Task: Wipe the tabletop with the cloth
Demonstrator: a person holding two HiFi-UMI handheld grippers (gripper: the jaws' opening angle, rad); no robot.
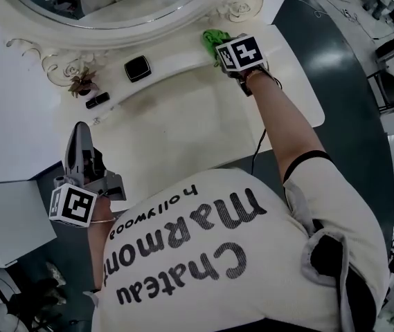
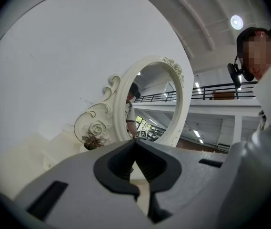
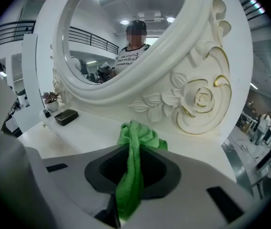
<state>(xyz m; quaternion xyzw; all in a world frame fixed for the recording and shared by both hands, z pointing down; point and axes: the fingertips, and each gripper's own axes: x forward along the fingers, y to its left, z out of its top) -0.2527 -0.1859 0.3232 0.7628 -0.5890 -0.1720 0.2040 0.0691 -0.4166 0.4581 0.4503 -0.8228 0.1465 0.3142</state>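
A green cloth [image 3: 134, 152] is pinched between the jaws of my right gripper [image 3: 131, 147], bunched beyond the tips and hanging down behind them. In the head view that gripper [image 1: 223, 52] is at the back of the white dressing tabletop [image 1: 183, 123], on the raised shelf by the mirror frame, with the cloth [image 1: 214, 39] poking out past it. My left gripper [image 1: 80, 133] hovers off the table's left front corner, jaws together and holding nothing; in its own view the left gripper [image 2: 134, 144] points up at the mirror.
An ornate white oval mirror [image 1: 141, 19] stands behind the shelf. On the shelf sit a black square box [image 1: 137, 68], a small black object [image 1: 97, 101] and a tiny potted plant [image 1: 82, 83]. A white cabinet top [image 1: 10, 216] lies to the left.
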